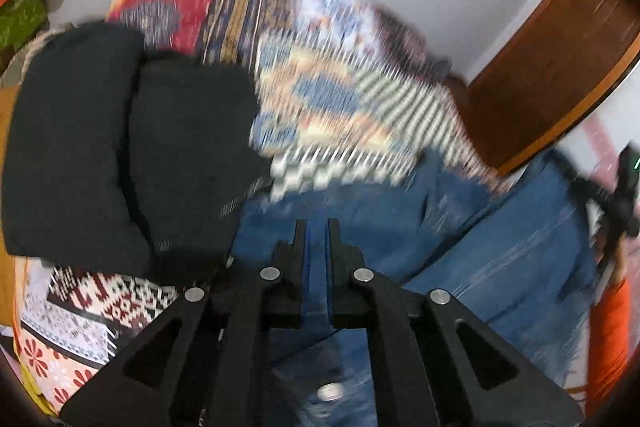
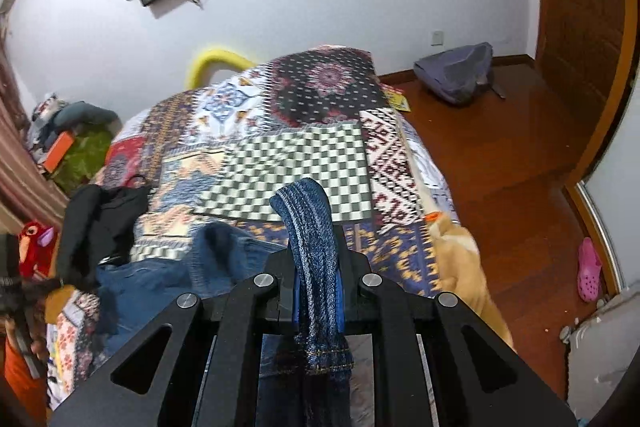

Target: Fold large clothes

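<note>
Blue jeans (image 1: 480,251) lie rumpled on the patchwork bedspread (image 1: 332,95). My left gripper (image 1: 317,227) is low over the jeans, its jaws nearly together; I cannot tell whether denim is pinched between them. My right gripper (image 2: 316,239) is shut on a folded hem of the jeans (image 2: 308,211), which sticks up between the fingers and hangs down behind them. The rest of the jeans (image 2: 168,279) trails to the left on the bedspread (image 2: 288,163). The left wrist view is motion-blurred.
A black garment (image 1: 132,147) lies in a heap on the bed left of the jeans, and shows in the right view (image 2: 104,223). A yellow bed rail (image 2: 212,63) is at the far end. A wooden floor (image 2: 500,163) with a grey backpack (image 2: 456,75) lies to the right.
</note>
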Demonstrator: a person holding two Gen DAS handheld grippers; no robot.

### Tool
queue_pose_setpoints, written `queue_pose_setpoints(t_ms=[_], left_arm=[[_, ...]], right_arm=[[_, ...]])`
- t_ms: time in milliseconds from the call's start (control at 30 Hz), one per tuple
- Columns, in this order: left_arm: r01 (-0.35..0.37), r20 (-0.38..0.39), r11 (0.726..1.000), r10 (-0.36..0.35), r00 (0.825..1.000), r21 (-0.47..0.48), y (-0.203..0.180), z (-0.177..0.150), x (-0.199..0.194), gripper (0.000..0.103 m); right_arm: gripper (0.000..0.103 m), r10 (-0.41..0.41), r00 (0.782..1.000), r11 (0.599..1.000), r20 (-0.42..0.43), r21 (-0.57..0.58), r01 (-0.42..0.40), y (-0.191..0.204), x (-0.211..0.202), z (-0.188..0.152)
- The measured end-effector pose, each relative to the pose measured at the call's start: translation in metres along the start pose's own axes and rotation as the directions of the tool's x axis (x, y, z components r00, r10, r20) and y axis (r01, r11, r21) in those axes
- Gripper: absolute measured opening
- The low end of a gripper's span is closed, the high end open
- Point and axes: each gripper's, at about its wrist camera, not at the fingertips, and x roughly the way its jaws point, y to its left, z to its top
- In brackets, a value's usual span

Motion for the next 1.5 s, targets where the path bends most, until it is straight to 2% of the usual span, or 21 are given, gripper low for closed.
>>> queue_pose_setpoints(t_ms=[100, 200, 233, 367, 500, 633, 900, 1067, 1100, 1167, 1233, 1300, 1333, 1367, 1433, 1500], left_arm=[[-0.038, -0.06, 0.999, 0.038, 0.998, 0.003, 0.009, -0.015, 0.024, 0.007], [-0.035, -0.106, 0.999, 0.035, 0.994, -0.003, 0.014, -0.025, 0.041, 0.009], [-0.04, -0.115, 0.999, 0.04, 0.993, 0.002, 0.015, -0.028, 0.046, 0.013], [-0.081, -0.121, 0.996, 0.083, 0.989, 0.022, 0.01, -0.033, 0.055, 0.016], [-0.125, -0.109, 0.992, 0.128, 0.986, 0.035, 0.001, -0.037, 0.048, 0.017], [-0.14, -0.076, 0.988, 0.145, 0.986, 0.064, -0.015, -0.042, 0.027, 0.017], [-0.198, 0.054, 0.975, 0.193, 0.98, 0.102, -0.044, -0.053, -0.036, 0.018], [-0.203, 0.112, 0.971, 0.189, 0.976, 0.126, -0.056, -0.067, -0.075, 0.018], [-0.207, 0.122, 0.969, 0.191, 0.974, 0.133, -0.059, -0.069, -0.08, 0.019], [-0.217, 0.144, 0.965, 0.196, 0.97, 0.148, -0.063, -0.077, -0.095, 0.032], [-0.219, 0.165, 0.963, 0.193, 0.967, 0.159, -0.067, -0.088, -0.109, 0.04], [-0.218, 0.177, 0.96, 0.186, 0.966, 0.178, -0.07, -0.101, -0.121, 0.04], [-0.214, 0.175, 0.959, 0.182, 0.968, 0.188, -0.072, -0.108, -0.128, 0.044], [-0.209, 0.167, 0.959, 0.178, 0.97, 0.192, -0.072, -0.114, -0.131, 0.054], [-0.17, 0.149, 0.966, 0.143, 0.979, 0.192, -0.069, -0.13, -0.142, 0.062], [-0.143, 0.137, 0.971, 0.118, 0.983, 0.192, -0.066, -0.143, -0.151, 0.063]], right_arm=[[0.011, -0.041, 0.999, 0.999, -0.017, -0.025, 0.04, -0.008, 0.009, 0.003], [0.011, -0.089, 0.991, 0.995, -0.1, -0.044, 0.085, -0.023, 0.029, -0.002], [0.011, -0.107, 0.987, 0.994, -0.119, -0.05, 0.102, -0.028, 0.033, -0.006], [0.016, -0.166, 0.966, 0.985, -0.198, -0.076, 0.154, -0.042, 0.041, -0.026], [0.019, -0.216, 0.95, 0.974, -0.224, -0.115, 0.194, -0.046, 0.028, -0.038], [0.02, -0.241, 0.947, 0.965, -0.214, -0.157, 0.21, -0.04, -0.002, -0.045], [0.023, -0.166, 0.977, 0.977, -0.136, -0.159, 0.144, -0.013, -0.064, -0.061], [0.048, -0.152, 0.987, 0.972, -0.06, -0.188, 0.138, 0.007, -0.097, -0.077], [0.05, -0.152, 0.987, 0.97, -0.047, -0.196, 0.14, 0.01, -0.102, -0.08], [0.053, -0.152, 0.988, 0.966, -0.034, -0.216, 0.141, 0.016, -0.112, -0.089], [0.053, -0.143, 0.989, 0.965, -0.034, -0.227, 0.131, 0.021, -0.118, -0.095], [0.053, -0.134, 0.99, 0.964, -0.034, -0.235, 0.122, 0.025, -0.124, -0.105], [0.053, -0.13, 0.991, 0.964, -0.031, -0.237, 0.119, 0.026, -0.129, -0.111], [0.053, -0.126, 0.991, 0.965, -0.032, -0.235, 0.115, 0.027, -0.131, -0.116], [0.054, -0.119, 0.992, 0.965, -0.041, -0.241, 0.106, 0.025, -0.135, -0.128], [0.054, -0.134, 0.99, 0.959, -0.053, -0.258, 0.116, 0.024, -0.137, -0.14]])
